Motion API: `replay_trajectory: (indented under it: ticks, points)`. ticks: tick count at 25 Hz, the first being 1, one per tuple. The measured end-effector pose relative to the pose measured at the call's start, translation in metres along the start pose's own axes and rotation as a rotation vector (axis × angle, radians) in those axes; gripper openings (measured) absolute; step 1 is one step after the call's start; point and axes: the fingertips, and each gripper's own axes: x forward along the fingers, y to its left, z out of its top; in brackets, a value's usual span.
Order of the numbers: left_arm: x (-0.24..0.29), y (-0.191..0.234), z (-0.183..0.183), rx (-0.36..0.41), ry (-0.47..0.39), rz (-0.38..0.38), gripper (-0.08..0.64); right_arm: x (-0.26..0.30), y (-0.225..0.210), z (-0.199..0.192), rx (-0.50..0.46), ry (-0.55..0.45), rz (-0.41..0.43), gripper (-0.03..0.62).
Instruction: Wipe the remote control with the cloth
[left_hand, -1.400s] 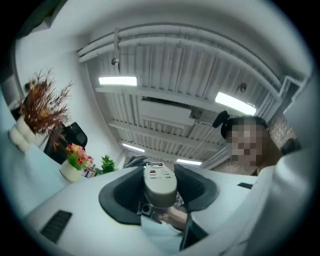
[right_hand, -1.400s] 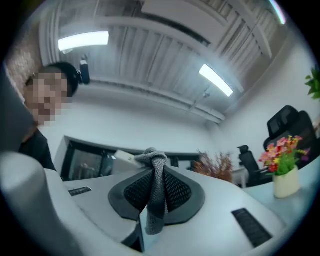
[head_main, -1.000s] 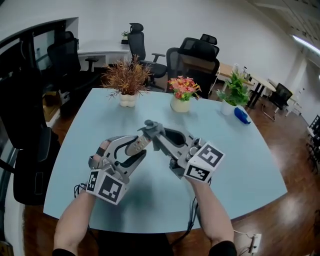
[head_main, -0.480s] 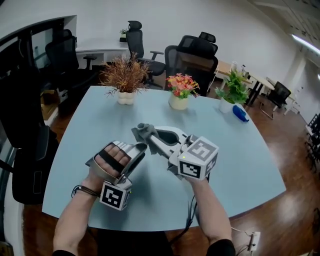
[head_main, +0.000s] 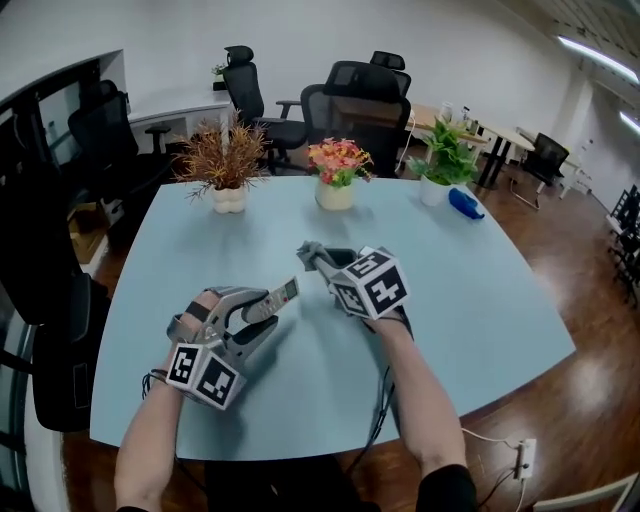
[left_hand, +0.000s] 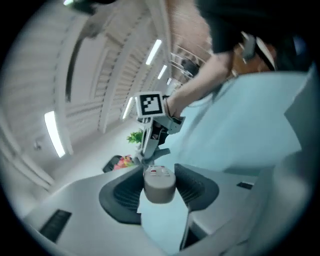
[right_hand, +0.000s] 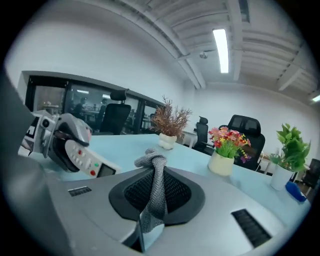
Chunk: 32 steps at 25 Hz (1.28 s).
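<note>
A light grey remote control (head_main: 283, 296) with red buttons sticks forward out of my left gripper (head_main: 272, 308), which is shut on its rear end. In the left gripper view the remote's butt (left_hand: 160, 181) sits between the dark pads. My right gripper (head_main: 322, 260) is shut on a knotted grey cloth (head_main: 306, 250), held just right of and beyond the remote's tip, a little apart from it. In the right gripper view the cloth (right_hand: 154, 165) hangs between the pads, and the remote (right_hand: 87, 161) lies off to the left.
All this is above a pale blue table (head_main: 480, 300). At its far side stand a dried plant (head_main: 222, 165), a flower pot (head_main: 335, 172), a green plant (head_main: 440, 165) and a blue object (head_main: 465, 205). Office chairs (head_main: 360, 95) stand behind.
Both grippers have come lower. The left one rolled, so the remote now points up to the right. The right one swung round with the cloth, which has come off the remote.
</note>
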Motion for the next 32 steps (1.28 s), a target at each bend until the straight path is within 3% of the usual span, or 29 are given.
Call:
replay_trajectory:
  ticks: [2,5,7,10,12,15,20,24,27,29,32]
  points:
    - [0.004,-0.009,-0.015,-0.214,-0.031,-0.155,0.189,0.0,0.01,0.004,-0.025,-0.01,0.023,0.026]
    - [0.009,-0.018,-0.018,-0.396,-0.072,-0.331,0.19,0.012,0.037,-0.001,-0.163,0.027,0.07,0.026]
    - [0.012,-0.023,-0.019,-0.452,-0.069,-0.4,0.192,0.023,0.054,-0.014,-0.277,0.088,0.086,0.026]
    - [0.018,-0.033,-0.027,-0.416,0.027,-0.451,0.197,0.035,0.071,-0.033,-0.379,0.164,0.115,0.026]
    - [0.021,-0.036,-0.036,-0.335,0.117,-0.427,0.207,0.038,0.077,-0.038,-0.387,0.183,0.135,0.026]
    - [0.027,-0.03,-0.05,-0.238,0.205,-0.319,0.219,0.038,0.077,-0.043,-0.362,0.206,0.151,0.026]
    - [0.023,-0.001,-0.097,-0.162,0.371,-0.121,0.221,0.037,0.086,-0.045,-0.361,0.245,0.187,0.026]
    - [0.018,0.012,-0.118,-0.22,0.428,-0.052,0.219,0.034,0.112,-0.045,-0.298,0.247,0.313,0.026]
    - [0.012,0.02,-0.124,-0.285,0.448,-0.032,0.212,0.033,0.108,-0.039,-0.239,0.232,0.309,0.026]
    - [0.004,0.015,-0.121,-0.359,0.472,-0.085,0.19,0.028,0.1,-0.039,-0.225,0.245,0.293,0.026]
    - [0.001,-0.001,-0.108,-0.45,0.48,-0.185,0.181,0.016,0.107,-0.048,-0.288,0.303,0.328,0.026]
